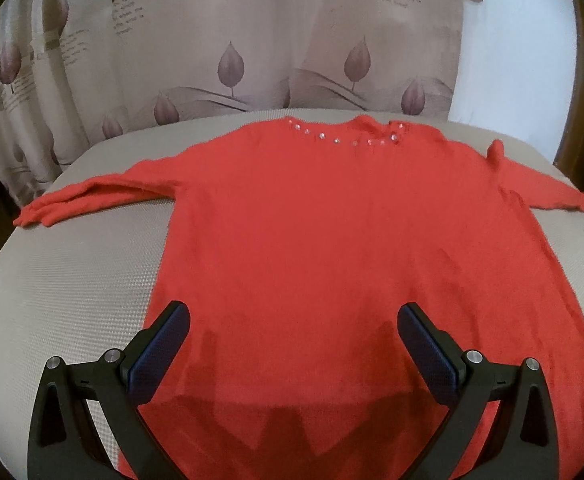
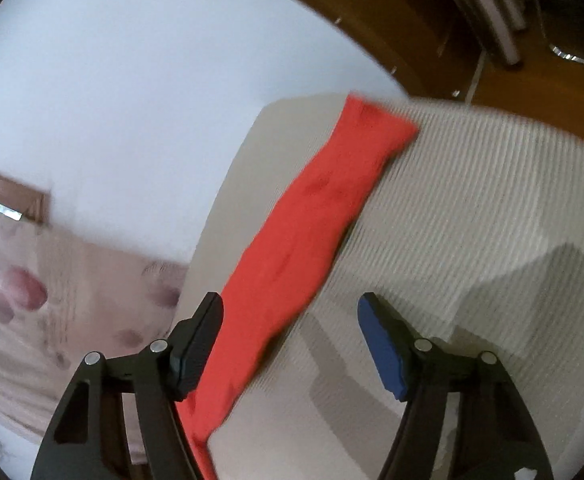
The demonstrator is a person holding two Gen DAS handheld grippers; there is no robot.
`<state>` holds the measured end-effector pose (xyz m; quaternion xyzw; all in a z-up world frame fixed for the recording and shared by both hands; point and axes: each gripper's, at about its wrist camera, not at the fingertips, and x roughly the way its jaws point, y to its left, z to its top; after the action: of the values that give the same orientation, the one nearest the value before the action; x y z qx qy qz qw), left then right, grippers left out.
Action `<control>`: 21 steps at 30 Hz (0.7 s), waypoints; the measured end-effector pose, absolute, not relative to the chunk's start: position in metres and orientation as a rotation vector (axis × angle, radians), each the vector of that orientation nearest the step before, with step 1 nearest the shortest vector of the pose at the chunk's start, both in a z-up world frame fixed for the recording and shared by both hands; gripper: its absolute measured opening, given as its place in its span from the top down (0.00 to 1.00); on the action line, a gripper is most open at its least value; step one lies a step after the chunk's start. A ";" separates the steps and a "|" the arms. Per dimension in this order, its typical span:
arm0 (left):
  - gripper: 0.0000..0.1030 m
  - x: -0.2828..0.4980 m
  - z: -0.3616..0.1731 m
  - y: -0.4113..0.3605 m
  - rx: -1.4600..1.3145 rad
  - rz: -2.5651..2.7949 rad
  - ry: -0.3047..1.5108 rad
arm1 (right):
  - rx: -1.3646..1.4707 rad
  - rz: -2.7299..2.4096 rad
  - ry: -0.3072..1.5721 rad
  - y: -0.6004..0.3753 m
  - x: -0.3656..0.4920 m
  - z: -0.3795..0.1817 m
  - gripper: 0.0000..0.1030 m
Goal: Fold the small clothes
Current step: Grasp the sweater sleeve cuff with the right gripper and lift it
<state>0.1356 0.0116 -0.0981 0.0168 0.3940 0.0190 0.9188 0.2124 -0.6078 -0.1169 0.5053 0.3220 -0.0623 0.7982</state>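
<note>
Two grippers hang over one red sweater (image 1: 332, 240), which lies spread flat on a beige, textured table (image 1: 79, 280), neckline with its row of small studs (image 1: 344, 138) at the far side and hem nearest the left wrist camera. Both sleeves stretch out sideways, so the garment looks laid out ready for folding, with no fold made yet.

From the left wrist view, the left gripper (image 1: 294, 324) sits above the lower body of the sweater with its fingers wide apart and nothing between them. It casts a shadow on the cloth beneath, which suggests it is close, but contact cannot be confirmed. That central spot near the hem probably serves either to pin the body down or to wait while the other side works.

In the blurred right wrist view, the right gripper (image 2: 289, 314) is also spread apart and empty. It points along the sweater's right sleeve (image 2: 316, 216), which runs away from it toward the table's far edge. The sleeve passes just beside the left-hand finger (image 2: 199, 344) rather than squarely between the two, so a clean pinch likely needs a small sideways shift first. Folding that sleeve inward over the body seems the likely first step.

A leaf-patterned curtain (image 1: 227, 40) hangs behind the table.
</note>
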 end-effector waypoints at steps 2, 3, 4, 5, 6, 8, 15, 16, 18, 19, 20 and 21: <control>0.00 0.136 -0.099 0.011 0.039 0.042 0.816 | 1.092 -0.155 0.690 -0.618 0.221 -0.117 0.35; 0.00 0.136 -0.099 0.011 0.040 0.044 0.817 | 1.092 -0.161 0.691 -0.623 0.225 -0.117 0.35; 0.00 0.137 -0.100 0.011 0.041 0.045 0.820 | 1.092 -0.166 0.691 -0.627 0.230 -0.117 0.35; 0.00 0.137 -0.100 0.012 0.042 0.046 0.823 | 1.093 -0.170 0.689 -0.630 0.235 -0.116 0.35; 0.00 0.138 -0.101 0.012 0.042 0.046 0.827 | 1.092 -0.173 0.688 -0.633 0.234 -0.116 0.35; 0.00 0.139 -0.101 0.012 0.043 0.049 0.834 | 1.085 -0.177 0.688 -0.639 0.243 -0.114 0.35; 0.00 0.141 -0.103 0.014 0.036 0.038 0.855 | 1.086 -0.203 0.666 -0.651 0.261 -0.115 0.36; 0.00 0.141 -0.103 0.014 0.034 0.036 0.858 | 1.085 -0.207 0.666 -0.652 0.262 -0.116 0.38; 0.00 0.142 -0.104 0.015 0.025 0.032 0.861 | 1.069 -0.225 0.676 -0.654 0.265 -0.116 0.49; 0.00 0.142 -0.104 0.016 0.021 0.026 0.871 | 1.048 -0.252 0.699 -0.655 0.267 -0.117 0.67; 0.00 0.143 -0.104 0.017 0.015 0.025 0.870 | 1.032 -0.281 0.727 -0.656 0.268 -0.119 0.93; 0.00 0.143 -0.104 0.018 0.006 0.026 0.870 | 1.038 -0.298 0.755 -0.659 0.269 -0.122 0.95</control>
<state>0.1430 0.0184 -0.1038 0.0031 0.4215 0.0124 0.9067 0.2686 -0.6587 -0.1220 0.4824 0.3507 -0.1384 0.7907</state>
